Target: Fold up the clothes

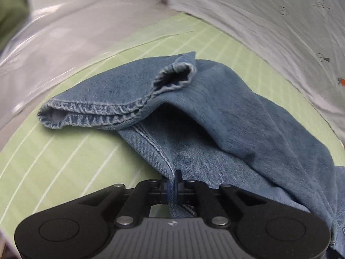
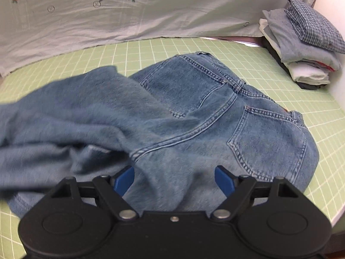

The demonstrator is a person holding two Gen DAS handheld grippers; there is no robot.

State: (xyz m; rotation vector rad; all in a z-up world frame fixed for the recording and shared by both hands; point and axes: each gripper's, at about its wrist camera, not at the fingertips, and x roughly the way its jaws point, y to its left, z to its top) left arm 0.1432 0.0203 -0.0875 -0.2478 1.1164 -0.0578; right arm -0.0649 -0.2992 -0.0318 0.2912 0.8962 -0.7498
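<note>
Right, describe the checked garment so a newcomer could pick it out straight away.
Start from the green gridded cutting mat under the blue denim jeans and look to its far right corner, where a stack of folded clothes sits. The blue-and-white checked shirt lies on top of that stack. It is the only patterned piece there; the layers beneath it are plain.

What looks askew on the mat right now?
The jeans lie bunched: one leg is flopped diagonally over the seat, its hems uneven and gaping. The left tool pinches a seam.
</note>
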